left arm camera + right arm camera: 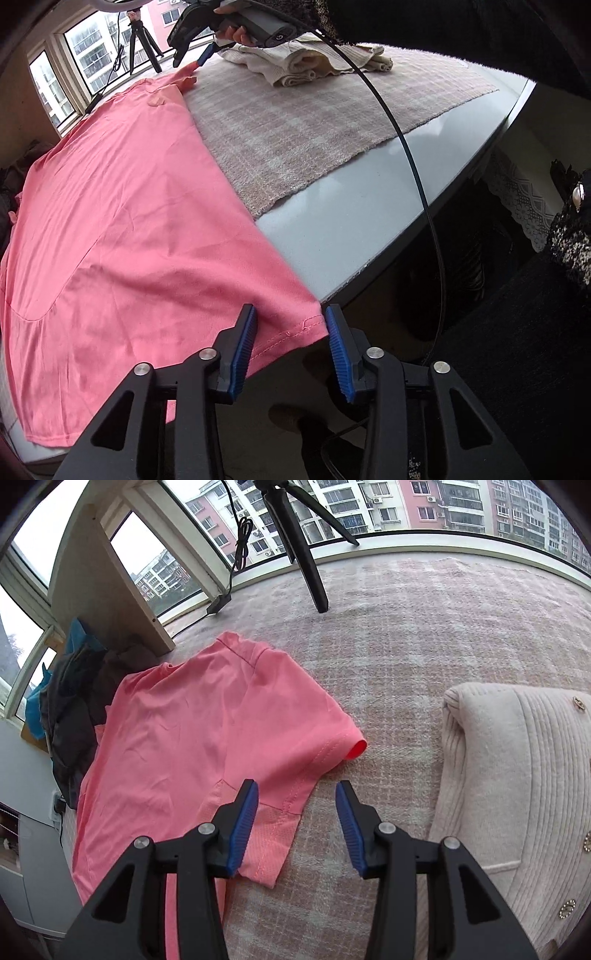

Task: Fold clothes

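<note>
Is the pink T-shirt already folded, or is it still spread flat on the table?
Spread. The pink T-shirt lies flat in one layer, its sleeve sticking out sideways and its hem corner at the table edge.

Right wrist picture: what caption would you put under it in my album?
Open right gripper hovering over a pink shirt sleeve on a checked blanket, beside a cream cardigan.

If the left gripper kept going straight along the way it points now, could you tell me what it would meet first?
Most likely the hem corner of the pink T-shirt, which lies between the open fingers of the left gripper at the table edge. Depth is unclear, so it might slip just past the corner.
</note>
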Action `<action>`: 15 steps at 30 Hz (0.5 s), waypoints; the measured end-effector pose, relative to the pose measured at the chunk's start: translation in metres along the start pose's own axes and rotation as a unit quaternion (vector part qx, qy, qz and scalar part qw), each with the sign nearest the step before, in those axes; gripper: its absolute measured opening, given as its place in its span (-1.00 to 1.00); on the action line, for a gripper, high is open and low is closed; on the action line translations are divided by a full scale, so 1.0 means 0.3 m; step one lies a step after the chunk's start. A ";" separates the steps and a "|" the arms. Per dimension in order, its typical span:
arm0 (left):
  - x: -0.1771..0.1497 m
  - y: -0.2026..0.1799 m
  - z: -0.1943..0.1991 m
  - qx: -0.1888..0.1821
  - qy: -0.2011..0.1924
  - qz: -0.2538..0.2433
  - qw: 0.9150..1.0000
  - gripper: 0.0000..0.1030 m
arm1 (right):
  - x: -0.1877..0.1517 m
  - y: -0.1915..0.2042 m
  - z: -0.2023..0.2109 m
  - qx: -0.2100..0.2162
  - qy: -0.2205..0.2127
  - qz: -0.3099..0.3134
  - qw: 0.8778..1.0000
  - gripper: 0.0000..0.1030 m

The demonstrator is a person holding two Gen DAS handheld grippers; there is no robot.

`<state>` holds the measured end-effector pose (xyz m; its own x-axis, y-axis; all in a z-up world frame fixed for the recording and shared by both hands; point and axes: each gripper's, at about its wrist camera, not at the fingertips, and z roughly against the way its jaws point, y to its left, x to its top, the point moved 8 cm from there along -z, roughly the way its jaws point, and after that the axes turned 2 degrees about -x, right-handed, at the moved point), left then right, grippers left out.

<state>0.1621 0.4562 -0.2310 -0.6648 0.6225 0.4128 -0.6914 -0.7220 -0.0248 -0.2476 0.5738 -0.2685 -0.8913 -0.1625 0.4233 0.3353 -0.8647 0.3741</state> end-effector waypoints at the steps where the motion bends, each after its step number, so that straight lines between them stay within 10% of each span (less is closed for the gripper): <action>1: 0.006 0.013 0.001 -0.008 -0.001 0.011 1.000 -0.66 | 0.014 -0.004 -0.008 -0.004 -0.001 -0.005 1.000 -0.16; 2: 0.009 0.023 0.001 -0.020 -0.001 0.023 1.000 -0.94 | 0.028 -0.008 -0.016 -0.009 -0.003 -0.008 1.000 -0.16; 6: 0.022 0.054 0.001 -0.060 0.001 0.059 0.996 -0.97 | 0.081 -0.036 -0.043 -0.060 -0.018 0.000 0.998 -0.14; 11: 0.036 0.074 0.033 -0.094 -0.018 0.087 0.992 -0.97 | 0.097 -0.045 -0.082 -0.027 -0.012 -0.009 1.000 -0.03; 15: 0.044 0.130 0.062 -0.125 -0.034 0.130 0.983 -0.98 | 0.098 -0.018 -0.084 0.008 -0.001 -0.002 1.000 -0.91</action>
<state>0.1315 0.4307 -0.2094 -0.8132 0.3992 0.4235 -0.5549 -0.7512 -0.3574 -0.2833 0.5616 -0.2789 -0.8923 -0.1574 0.4230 0.3357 -0.8580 0.3889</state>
